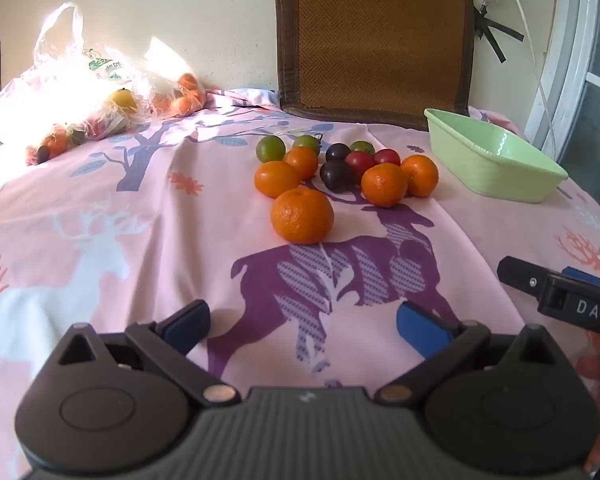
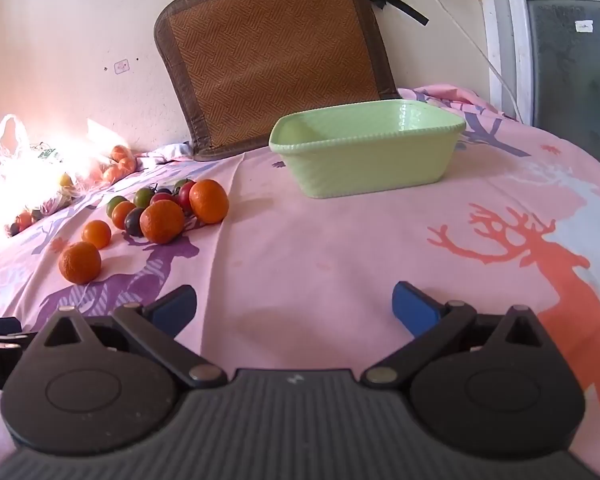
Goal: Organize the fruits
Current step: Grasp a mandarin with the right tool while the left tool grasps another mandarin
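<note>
While green basket [image 2: 364, 168] sits empty: no fruit sorted; tangerines [image 1: 302, 216] and tomatoes [image 1: 360, 160] loose on cloth; left gripper [image 1: 304, 324], right gripper [image 2: 294, 308] spread, holding nothing.

Sunlit cream wall [image 1: 140, 8] behind a woven brown cushion [image 1: 374, 40], window [image 2: 572, 48] at right.

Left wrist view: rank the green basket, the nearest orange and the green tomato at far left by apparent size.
1. green basket
2. nearest orange, though closeness to the camera inflates it
3. green tomato
</note>
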{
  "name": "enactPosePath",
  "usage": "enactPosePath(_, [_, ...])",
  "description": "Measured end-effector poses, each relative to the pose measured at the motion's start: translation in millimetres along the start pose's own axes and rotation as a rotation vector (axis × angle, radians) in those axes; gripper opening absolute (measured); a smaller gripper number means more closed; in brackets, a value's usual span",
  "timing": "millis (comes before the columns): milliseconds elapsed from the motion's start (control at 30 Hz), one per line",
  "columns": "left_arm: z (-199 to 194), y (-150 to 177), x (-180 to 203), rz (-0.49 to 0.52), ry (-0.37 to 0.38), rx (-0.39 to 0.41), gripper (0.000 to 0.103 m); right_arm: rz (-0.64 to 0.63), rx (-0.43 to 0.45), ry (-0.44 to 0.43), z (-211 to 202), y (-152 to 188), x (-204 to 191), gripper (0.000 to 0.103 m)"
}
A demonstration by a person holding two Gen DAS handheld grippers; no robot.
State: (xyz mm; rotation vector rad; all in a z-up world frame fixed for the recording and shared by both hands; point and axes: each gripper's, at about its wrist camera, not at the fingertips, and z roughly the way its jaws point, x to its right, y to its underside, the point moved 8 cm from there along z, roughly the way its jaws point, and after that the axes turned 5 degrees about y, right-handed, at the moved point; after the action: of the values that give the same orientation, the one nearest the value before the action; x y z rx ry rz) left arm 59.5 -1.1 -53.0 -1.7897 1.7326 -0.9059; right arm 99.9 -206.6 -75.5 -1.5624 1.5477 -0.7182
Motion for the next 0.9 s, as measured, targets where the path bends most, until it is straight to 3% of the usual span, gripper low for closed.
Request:
enactPosePath(100, [-9,3,6,0.021,0.010,0.038,0.103,-0.003,0.002,0.000,0,0,0,0.103])
enactPosePath(233, [-8,2,3,0.025,0.052,0.029,0.103,-0.010,-0.002,-0.002,-1,0,0,0.103])
enactPosePath(367, [-9,9,2,0.103,0.073,0.047,0.103,-0.035,-0.009,0.008,0,1,-2,0.103])
enactPosePath(567, [-19,2,-16,0.028,0.088,0.090,0.103,-0.045,-0.005,-0.018,-1,-1,-7,0.103])
enactPosePath(667, [-24,-7,-26,0.017,0.063,0.135,0.103,-0.063,0.003,-0.042,-3,-4,-13,0.092])
enactPosePath(833, [-24,-30,-34,0.034,0.065,0.177,0.103,-0.159,0.035,-0.099,-4,-17,-36,0.051])
enactPosePath(900, [-24,-37,-31,0.059,0.069,0.203,0.103,-0.179,0.037,-0.134,-2,-23,-46,0.045])
